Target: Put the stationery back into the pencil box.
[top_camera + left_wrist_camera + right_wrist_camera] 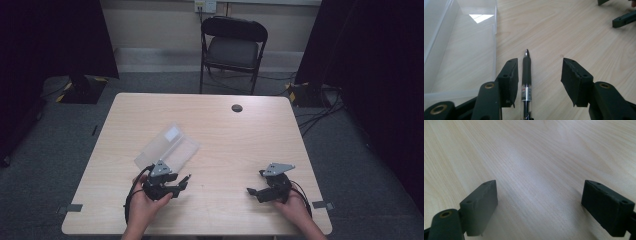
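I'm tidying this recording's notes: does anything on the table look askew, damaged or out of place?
Nothing looks damaged or spilled. The clear plastic box lies at a slant to the table edges. A pen lies on the wood beside it, between the open jaws of the left claw, close against one jaw. The right claw is open over bare wood.

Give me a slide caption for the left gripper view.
Open left gripper straddling a pen beside a clear plastic box.

Pale wood-grain counter, smooth, faint sheen. Clear plastic box, glossy. Dark pen: matt rubbery grip, shiny clear barrel. Matt black fingers.
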`<control>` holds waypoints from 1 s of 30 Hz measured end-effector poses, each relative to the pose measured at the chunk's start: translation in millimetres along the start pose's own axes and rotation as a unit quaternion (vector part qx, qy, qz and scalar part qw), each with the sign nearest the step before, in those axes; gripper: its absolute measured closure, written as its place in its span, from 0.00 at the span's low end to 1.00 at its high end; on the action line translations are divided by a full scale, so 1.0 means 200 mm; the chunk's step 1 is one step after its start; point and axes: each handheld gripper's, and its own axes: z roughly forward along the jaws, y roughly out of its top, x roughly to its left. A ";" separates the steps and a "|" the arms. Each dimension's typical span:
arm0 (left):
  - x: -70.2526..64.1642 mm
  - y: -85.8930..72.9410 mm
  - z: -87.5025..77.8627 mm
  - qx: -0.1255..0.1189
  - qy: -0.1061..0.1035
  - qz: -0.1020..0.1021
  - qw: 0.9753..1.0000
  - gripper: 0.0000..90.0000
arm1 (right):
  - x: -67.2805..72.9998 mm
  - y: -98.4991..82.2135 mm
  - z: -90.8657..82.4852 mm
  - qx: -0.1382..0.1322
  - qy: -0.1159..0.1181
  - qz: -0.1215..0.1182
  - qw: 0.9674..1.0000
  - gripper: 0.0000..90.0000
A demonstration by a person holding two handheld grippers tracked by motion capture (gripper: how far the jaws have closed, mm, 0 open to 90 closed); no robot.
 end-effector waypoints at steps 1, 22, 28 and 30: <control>0.00 -0.01 0.01 -0.001 -0.003 0.000 1.000 0.54 | 0.00 0.00 0.00 0.000 0.000 0.000 1.000 0.14; -0.02 -0.09 0.04 0.029 0.014 0.029 0.999 0.63 | 0.00 0.00 0.00 0.000 0.000 0.000 1.000 0.14; -0.01 -0.10 0.04 0.035 0.016 0.023 0.999 0.74 | 0.00 0.00 0.00 0.000 0.000 0.001 1.000 0.14; -0.01 -0.10 0.03 0.037 0.017 0.024 0.999 0.75 | 0.00 0.00 0.00 0.000 0.000 0.000 1.000 0.14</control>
